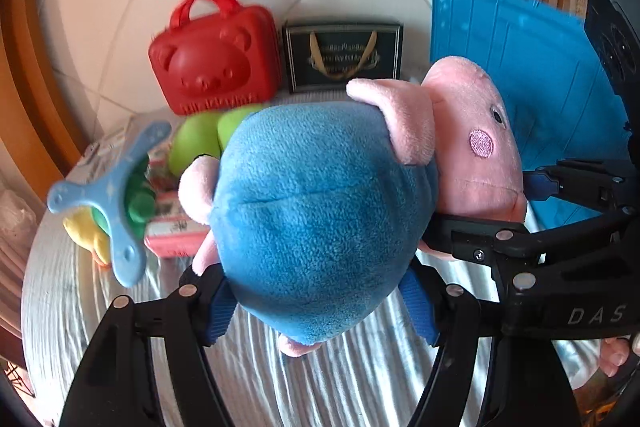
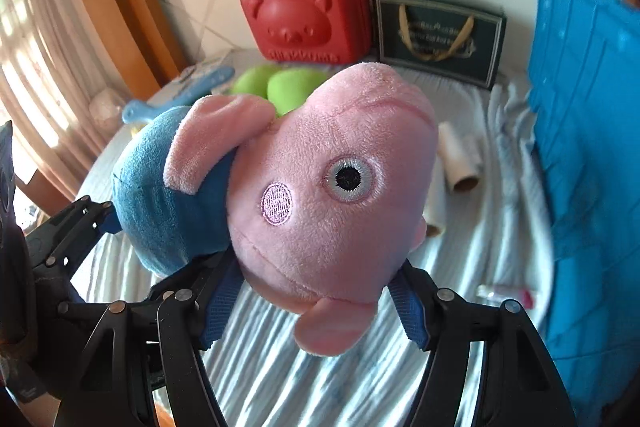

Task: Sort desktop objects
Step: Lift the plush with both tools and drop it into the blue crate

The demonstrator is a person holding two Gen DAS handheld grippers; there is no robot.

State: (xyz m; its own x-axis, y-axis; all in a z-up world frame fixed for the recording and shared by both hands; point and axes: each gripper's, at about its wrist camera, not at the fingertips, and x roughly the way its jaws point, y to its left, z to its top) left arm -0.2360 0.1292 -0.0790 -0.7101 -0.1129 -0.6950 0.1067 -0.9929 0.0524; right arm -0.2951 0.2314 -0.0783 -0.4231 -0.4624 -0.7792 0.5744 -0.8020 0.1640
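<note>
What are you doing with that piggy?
A person is holding the plush pig up off the table with two grippers at once. The left gripper squeezes its blue body and the right gripper squeezes its pink head. Behind it, a red bear case, a dark gift bag and a blue crate sit on the cloth-covered table.

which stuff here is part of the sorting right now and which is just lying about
In hand:
plush pig, held by left gripper and right gripper
blue bin

Lying about:
red bear case
dark gift bag
green toy
cardboard rolls
</note>
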